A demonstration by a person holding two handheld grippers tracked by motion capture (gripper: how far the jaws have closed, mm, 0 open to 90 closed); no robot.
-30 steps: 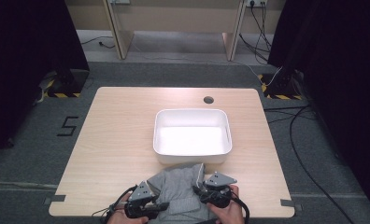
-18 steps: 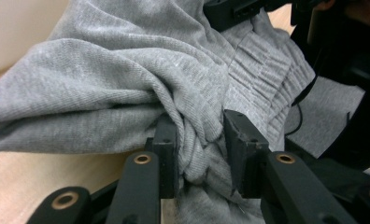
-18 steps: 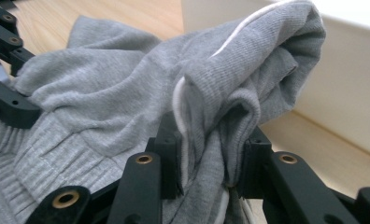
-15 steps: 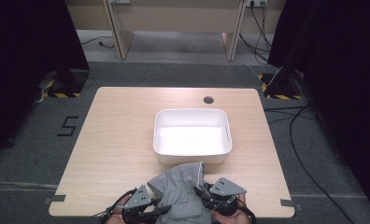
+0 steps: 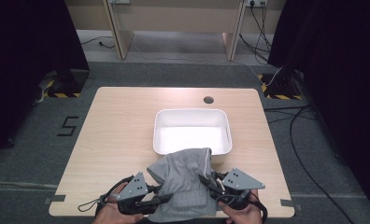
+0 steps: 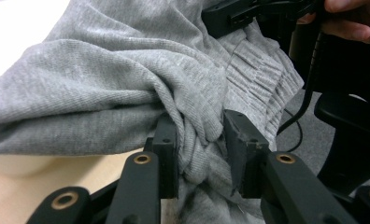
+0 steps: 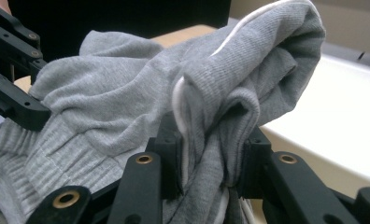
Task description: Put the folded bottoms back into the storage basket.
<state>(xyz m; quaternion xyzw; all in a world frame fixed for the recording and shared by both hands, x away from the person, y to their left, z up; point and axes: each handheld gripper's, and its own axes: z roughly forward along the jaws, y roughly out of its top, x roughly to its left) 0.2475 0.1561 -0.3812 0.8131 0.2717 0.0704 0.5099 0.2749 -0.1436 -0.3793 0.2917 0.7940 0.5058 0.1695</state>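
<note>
While both hands sit low at the near edge of the table, the left hand comes up from the bottom with its knuckles outward, wrapped round the left gripper, which points right and a little away from the person. A grey plate tops it and a cable loops off to its left. Its jaws are nearly closed, pinching a bunched fold of the grey garment; in the left gripper view the cloth is squeezed between the two black pads and spills out above and below them.

Between the two grippers the garment hangs lifted and draped, its far fold lying over the near rim of the white tub, its near end trailing down to the table edge. A ribbed cuff or waistband shows in the left gripper view, and a white seam or cord runs along one fold in the right gripper view.

To the right, the right hand mirrors the left one, holding the right gripper angled left and away from the person, plate up. Its jaws are likewise drawn in tight on a thick wad of the garment, the cloth standing up above the pads, with the tub just beyond it
</note>
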